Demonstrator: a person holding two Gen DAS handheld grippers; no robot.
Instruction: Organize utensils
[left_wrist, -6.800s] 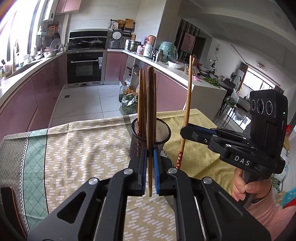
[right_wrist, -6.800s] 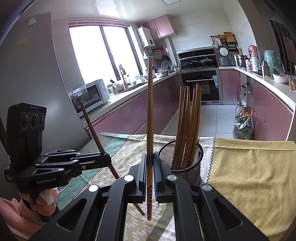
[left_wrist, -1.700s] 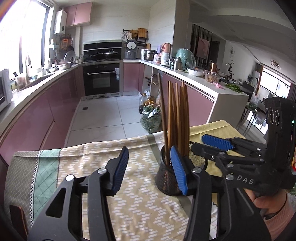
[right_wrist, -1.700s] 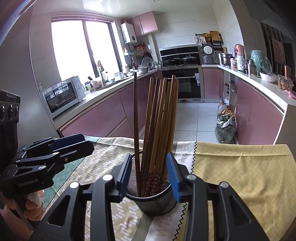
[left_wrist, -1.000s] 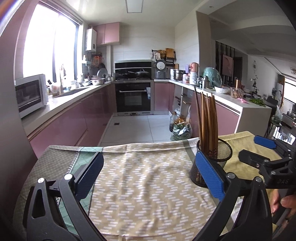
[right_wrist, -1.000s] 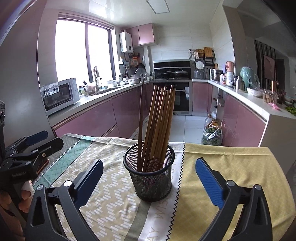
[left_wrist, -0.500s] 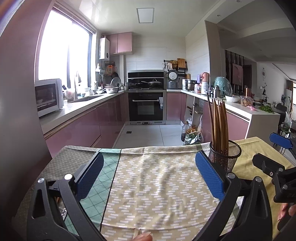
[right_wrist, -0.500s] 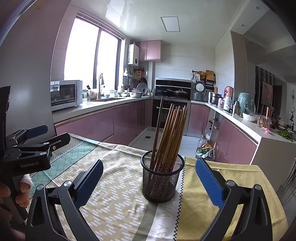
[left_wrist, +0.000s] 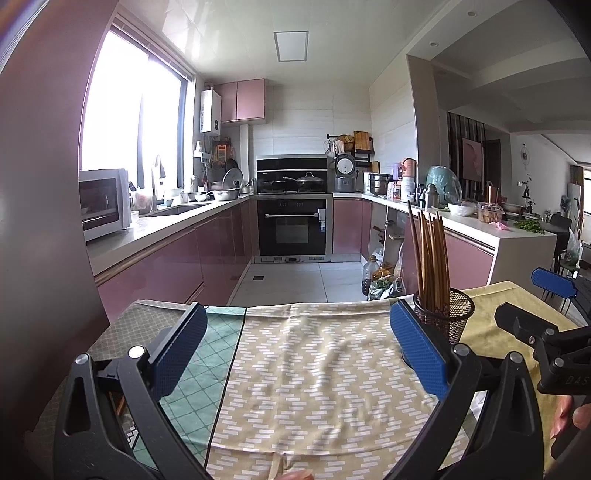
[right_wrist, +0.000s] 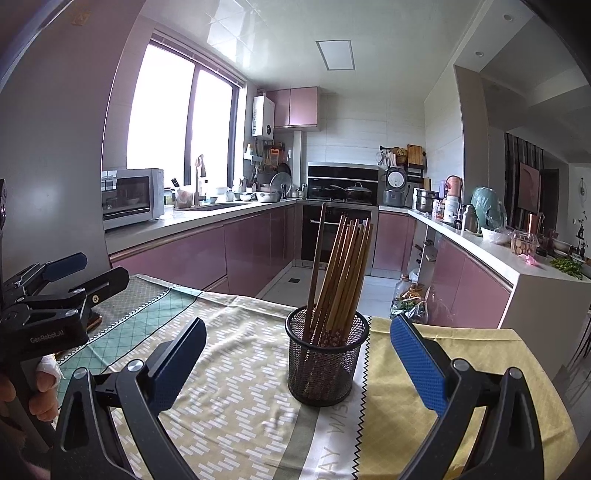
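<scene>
On the tablecloth (right_wrist: 236, 406), chopsticks (right_wrist: 340, 273) upright in mesh holder (right_wrist: 327, 362), perhaps a dozen; both tongs (left_wrist: 295, 350) (right_wrist: 295, 369) wide apart, empty

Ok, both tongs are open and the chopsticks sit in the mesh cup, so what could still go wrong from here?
1. The long wooden chopsticks lean well above the small black mesh cup; a bump from the right tongs might tip it.
2. The cup stands on the wrinkled patterned tablecloth; dragging the left tongs across the cloth could shift it.
</scene>
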